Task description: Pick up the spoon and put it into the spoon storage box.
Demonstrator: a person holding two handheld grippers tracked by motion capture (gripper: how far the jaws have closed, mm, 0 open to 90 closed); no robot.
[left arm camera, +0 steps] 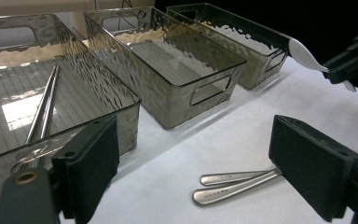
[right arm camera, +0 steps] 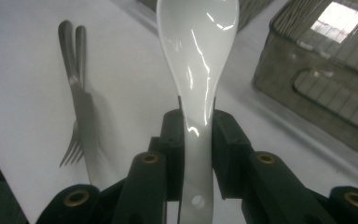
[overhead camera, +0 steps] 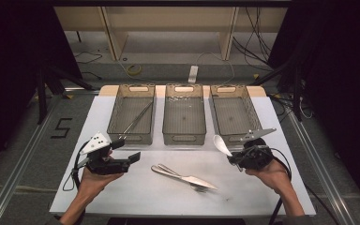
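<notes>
Right gripper (right arm camera: 198,140) has its two black jaws pressed together on the handle of a white ceramic spoon (right arm camera: 196,56), pinching it from both sides; the spoon's bowl stands out ahead of the jaws, hollow side toward the camera. From the high view the spoon (overhead camera: 221,145) is held clear above the white table (overhead camera: 136,197), just in front of the near end of the right tray (overhead camera: 235,115), bowl pointing up and to the left. The left gripper view catches the same spoon (left arm camera: 306,55) at its right edge, beside the near corner of that tray.

Left gripper (overhead camera: 127,160) is held above the table's left half with its jaws spread wide and nothing between them; in its own view the two pads (left arm camera: 93,163) stand far apart over bare tabletop.

Between the two hands, a knife (overhead camera: 194,180) and a fork (overhead camera: 180,177) lie flat on the table, crossing each other, handles toward the left.

Three clear, dimpled trays sit side by side along the far edge. The left tray (overhead camera: 117,112) holds a pair of metal chopsticks (overhead camera: 138,118) lying on a diagonal. The middle tray (overhead camera: 184,138) stands just beside the other two.
</notes>
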